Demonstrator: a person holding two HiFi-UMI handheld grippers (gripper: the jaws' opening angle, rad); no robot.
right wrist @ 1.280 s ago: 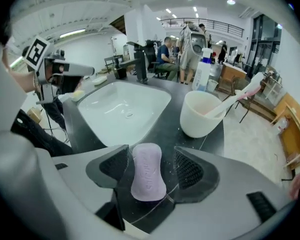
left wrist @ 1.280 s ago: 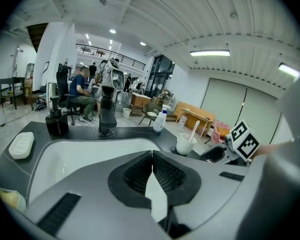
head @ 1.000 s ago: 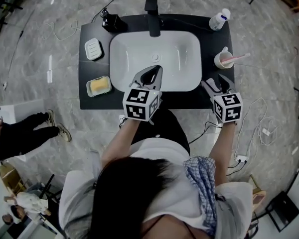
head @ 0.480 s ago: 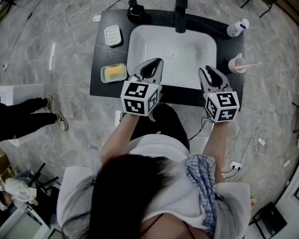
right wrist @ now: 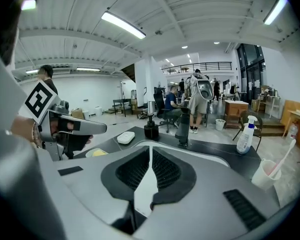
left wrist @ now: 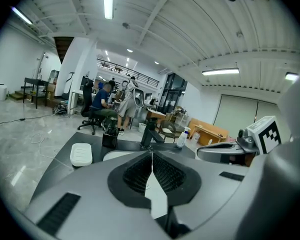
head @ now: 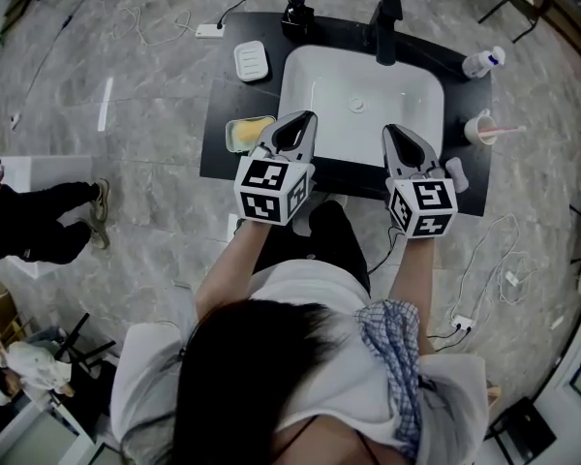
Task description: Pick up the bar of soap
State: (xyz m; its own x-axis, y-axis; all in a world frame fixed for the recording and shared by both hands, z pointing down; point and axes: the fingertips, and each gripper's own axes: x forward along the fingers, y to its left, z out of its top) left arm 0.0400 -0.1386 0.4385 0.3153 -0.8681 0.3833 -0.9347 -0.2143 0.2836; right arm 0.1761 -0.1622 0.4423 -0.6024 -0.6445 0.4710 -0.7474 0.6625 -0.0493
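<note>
- The person stands at the front edge of the black counter [head: 219, 114]; both tools hang side by side over the near rim of the basin [head: 360, 114] and touch nothing, so I'd say the reach for the soap has not begun.
- The bar of soap [head: 253, 130] is yellow; it lies in a shallow dish [head: 234, 140] at the counter's front left corner, just beside the left gripper [head: 304, 120] on its outer side; that gripper is the nearer, so it looks the likelier one for the job.
- The left gripper's jaws are pressed together with nothing in them; they would have to part before they could straddle the bar.
- The right gripper [head: 395, 134] has just been closing its jaws; they now meet with nothing between them; it sits well apart from the soap, probably just kept out of the way.
- Only the head view lays out the whole counter: a white dish [head: 252, 60] and a dark bottle [head: 296, 12] at the back left; the tap [head: 387, 15] behind the basin; a spray bottle [head: 484, 62] and a cup [head: 478, 130] holding a toothbrush [head: 509, 129] on the right.
- The left gripper view looks out over the counter; it catches the white dish, but its own body hides the yellow bar; the right gripper view, looking across, does show the bar in its dish, low beneath the left gripper.
- Both gripper views show how the jaws meet, which the head view barely gives.
</note>
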